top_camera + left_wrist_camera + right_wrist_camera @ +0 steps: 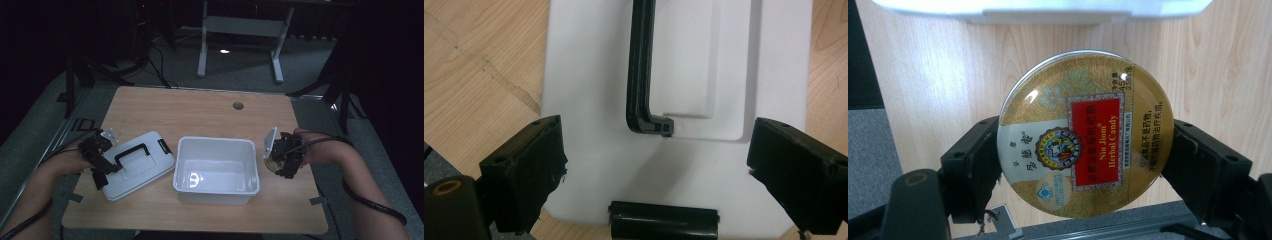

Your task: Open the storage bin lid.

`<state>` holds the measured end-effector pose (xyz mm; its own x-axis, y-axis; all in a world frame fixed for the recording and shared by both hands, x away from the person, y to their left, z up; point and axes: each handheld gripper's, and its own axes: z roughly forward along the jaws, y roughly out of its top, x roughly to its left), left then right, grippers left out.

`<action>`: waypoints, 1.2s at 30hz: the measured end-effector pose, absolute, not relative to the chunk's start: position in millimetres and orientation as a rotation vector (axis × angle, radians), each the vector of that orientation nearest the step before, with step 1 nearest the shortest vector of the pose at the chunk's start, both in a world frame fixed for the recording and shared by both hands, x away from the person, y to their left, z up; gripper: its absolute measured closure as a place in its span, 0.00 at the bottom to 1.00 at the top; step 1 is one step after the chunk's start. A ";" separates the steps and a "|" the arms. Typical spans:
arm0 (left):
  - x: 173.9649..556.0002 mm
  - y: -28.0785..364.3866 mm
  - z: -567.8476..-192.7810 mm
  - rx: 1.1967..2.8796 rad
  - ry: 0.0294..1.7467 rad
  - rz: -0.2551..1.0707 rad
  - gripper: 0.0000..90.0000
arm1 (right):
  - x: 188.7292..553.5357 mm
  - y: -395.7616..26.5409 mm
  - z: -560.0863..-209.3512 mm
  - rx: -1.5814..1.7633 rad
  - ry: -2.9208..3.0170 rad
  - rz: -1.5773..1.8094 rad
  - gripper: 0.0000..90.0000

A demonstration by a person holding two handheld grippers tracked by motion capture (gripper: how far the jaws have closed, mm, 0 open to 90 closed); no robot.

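The right gripper (284, 159) holds a round gold candy tin (1085, 132), its jaws clamped on opposite sides of the rim. From where I stand the tin hangs just off the table (210, 107) at about three o'clock from the open white bin (216, 170), close beside its right wall. The left gripper (100, 162) hovers over the bin's lid (137, 167), which lies flat at about nine o'clock from the bin; its jaws stand wide apart, gripping nothing, straddling the end by the black latch (663, 220).

The job looks like getting the tin into the bin. To do it well, I'd lift the tin above the rim before moving toward nine o'clock, then lower it near the floor before letting go, so it doesn't clatter or roll.

Being round, the tin has no long axis in its face; its printed face is turned toward the gripper's camera, with the lettering running sideways.
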<state>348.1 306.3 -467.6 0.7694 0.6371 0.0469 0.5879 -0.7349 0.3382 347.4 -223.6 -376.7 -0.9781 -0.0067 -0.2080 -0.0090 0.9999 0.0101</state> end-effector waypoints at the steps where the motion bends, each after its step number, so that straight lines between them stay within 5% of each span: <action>1: 348.2 306.3 -467.5 2.660 0.946 0.229 0.09 | 347.4 -221.6 -374.4 -0.010 2.932 0.020 0.23; 36: 346.9 305.1 -470.4 2.679 0.936 0.212 0.09 | 350.5 -135.7 -378.9 -0.149 2.927 0.047 0.23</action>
<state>346.9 305.1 -470.4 0.7777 0.6273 0.0411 0.5840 -0.7451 0.3222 350.5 -135.7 -378.9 -0.9728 -0.0972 -0.2104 -0.1039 0.9944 0.0210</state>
